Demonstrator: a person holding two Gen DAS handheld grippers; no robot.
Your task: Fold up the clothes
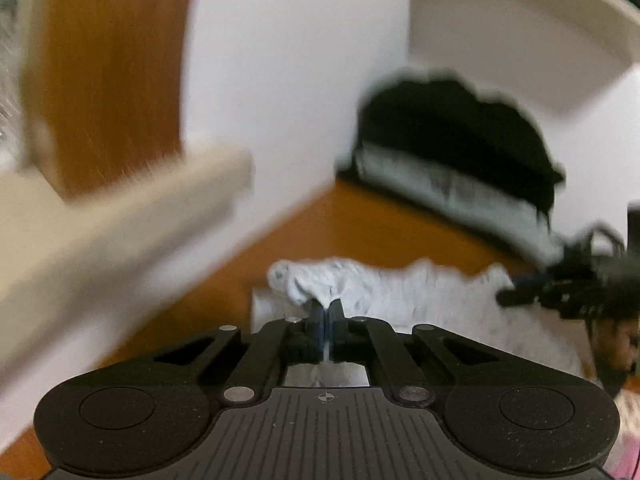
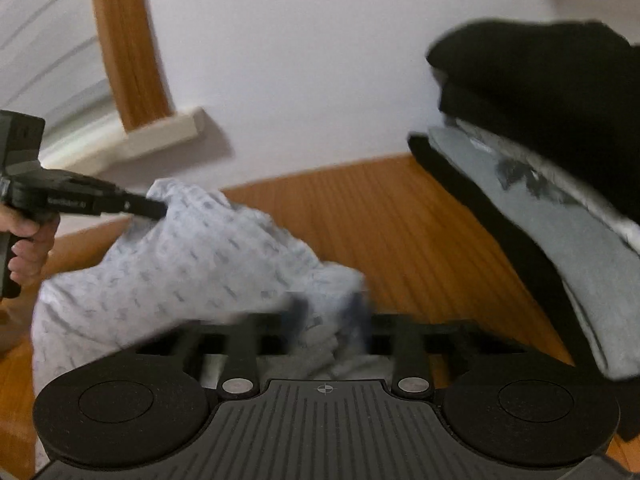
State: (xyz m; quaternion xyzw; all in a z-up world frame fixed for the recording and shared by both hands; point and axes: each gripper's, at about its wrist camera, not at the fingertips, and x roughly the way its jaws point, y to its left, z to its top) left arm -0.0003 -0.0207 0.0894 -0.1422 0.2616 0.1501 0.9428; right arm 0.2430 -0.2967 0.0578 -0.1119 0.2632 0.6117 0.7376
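The shirt [image 2: 192, 264], pale grey with a small print, lies crumpled on the wooden table [image 2: 360, 216], in front of the white wall [image 2: 300, 60] and left of a stack [image 2: 540, 168] of folded dark and grey clothes.

The left gripper [image 1: 327, 312] has its jaws pinched together on a bunched edge of the shirt; cloth puckers up between the tips. The right gripper [image 2: 328, 320] is blurred, its jaws nearly closed with shirt fabric gathered between them, so it looks clamped on the near edge, though the blur leaves the contact itself unclear.

With both edges pinched, the step in hand seems to be lifting and spreading the shirt. To do it well, I would draw the two grips apart evenly until the edge runs taut, keep them level so the cloth hangs straight, and lay it flat well clear of the stack before folding.

The right wrist view shows the left gripper from the side, its tip buried in the shirt's far left corner, the hand [image 2: 32, 240] on its handle, and the whole spread of the shirt. The left wrist view alone shows its own jaws sharply, and the right gripper [image 1: 560, 288] far right, blurred.
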